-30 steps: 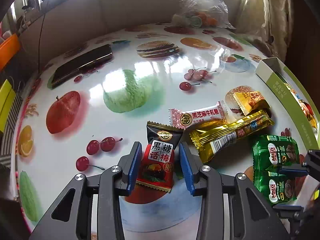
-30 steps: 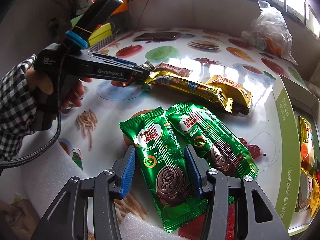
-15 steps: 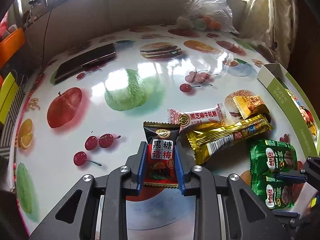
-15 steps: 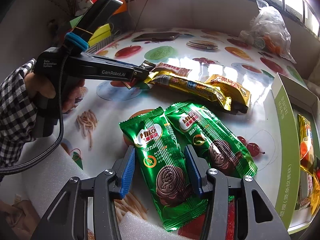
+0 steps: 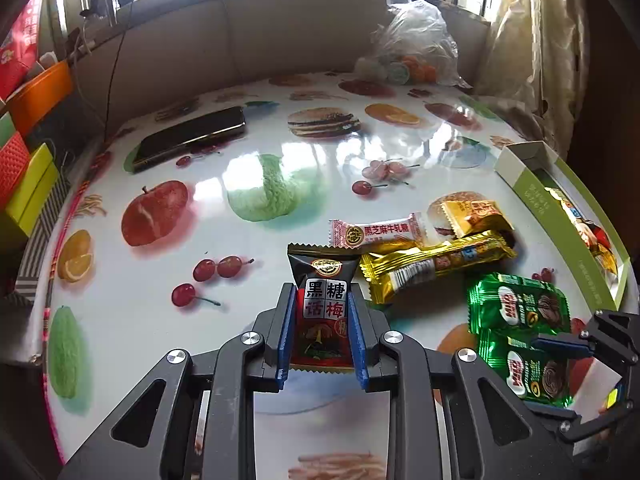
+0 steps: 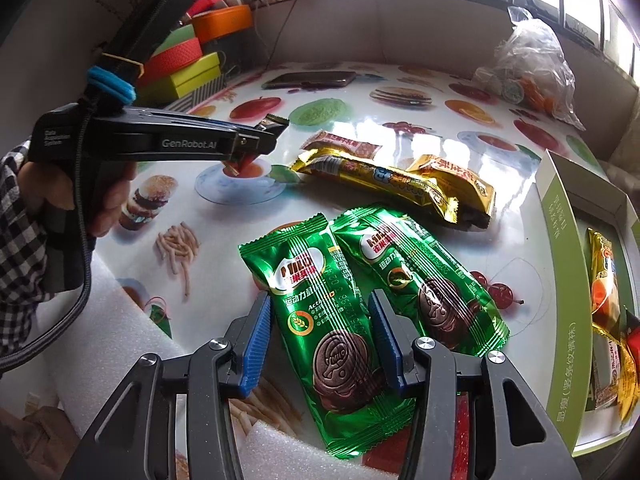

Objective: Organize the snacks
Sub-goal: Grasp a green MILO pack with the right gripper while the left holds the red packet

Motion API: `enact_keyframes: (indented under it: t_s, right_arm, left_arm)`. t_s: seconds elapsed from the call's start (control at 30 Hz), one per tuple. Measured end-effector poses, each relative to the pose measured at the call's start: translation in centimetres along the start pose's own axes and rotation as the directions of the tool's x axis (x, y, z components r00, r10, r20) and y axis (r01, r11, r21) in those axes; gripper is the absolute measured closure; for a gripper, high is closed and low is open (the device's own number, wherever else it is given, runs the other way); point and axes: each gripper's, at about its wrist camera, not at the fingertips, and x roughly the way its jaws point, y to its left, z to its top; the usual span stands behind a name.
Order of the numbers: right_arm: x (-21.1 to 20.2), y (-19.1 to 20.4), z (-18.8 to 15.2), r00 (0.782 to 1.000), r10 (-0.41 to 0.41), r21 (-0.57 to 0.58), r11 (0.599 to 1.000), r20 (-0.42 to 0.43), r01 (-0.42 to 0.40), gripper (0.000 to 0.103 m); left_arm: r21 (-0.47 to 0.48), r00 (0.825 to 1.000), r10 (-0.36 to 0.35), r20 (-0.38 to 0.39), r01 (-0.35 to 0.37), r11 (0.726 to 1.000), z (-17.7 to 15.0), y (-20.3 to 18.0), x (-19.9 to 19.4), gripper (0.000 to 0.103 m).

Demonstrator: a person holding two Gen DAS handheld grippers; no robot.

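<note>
My left gripper [image 5: 320, 322] is shut on a black and red candy packet [image 5: 323, 312] and holds it above the table; it also shows in the right wrist view [image 6: 262, 138]. My right gripper [image 6: 318, 330] is open, its blue pads on either side of a green Milo wafer pack [image 6: 320, 312] lying on the table, with a second green pack [image 6: 420, 280] beside it. A long gold bar [image 5: 436, 264], a small gold packet [image 5: 474, 216] and a pink-white candy [image 5: 378, 232] lie between them. The green-edged box [image 6: 560, 280] at right holds several snacks.
A phone [image 5: 192, 138] lies at the far left of the fruit-print table [image 5: 280, 184]. A plastic bag of items [image 5: 416, 48] sits at the back. Coloured boxes [image 6: 188, 64] stack at the left edge. White foam [image 6: 120, 340] lies along the near edge.
My left gripper closed on the black and red candy packet and lifted it off the table. My right gripper stayed open around the green pack.
</note>
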Motion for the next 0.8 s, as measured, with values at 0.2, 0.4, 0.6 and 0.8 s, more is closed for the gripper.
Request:
enact_keyframes:
  t_s: [0.2, 0.4, 0.6, 0.8]
  right_arm:
    - [-1.1, 0.4, 0.0, 0.999, 0.007, 0.001, 1.000, 0.037, -0.007, 0.056]
    - [-1.7, 1.4, 0.1, 0.998, 0.033, -0.016, 0.999, 0.056, -0.033, 0.056]
    - [-2.9, 1.5, 0.4, 0.996, 0.017, -0.007, 1.000, 0.092, -0.016, 0.056]
    - [-4.3, 1.1, 0.7, 0.993, -0.007, 0.011, 1.000, 0.121, 0.006, 0.059]
  left_arm:
    - [-0.014, 0.999, 0.007, 0.040, -0.006, 1.000, -0.4, -0.2, -2.5, 0.077]
    - [-0.011, 0.997, 0.013, 0.073, -0.013, 1.000, -0.6, -0.6, -4.6, 0.077]
    - [-0.009, 0.994, 0.012, 0.105, -0.011, 1.000, -0.9, -1.4, -6.6, 0.077]
    - [-0.006, 0.992, -0.004, 0.127, 0.005, 1.000, -0.8, -2.4, -7.8, 0.077]
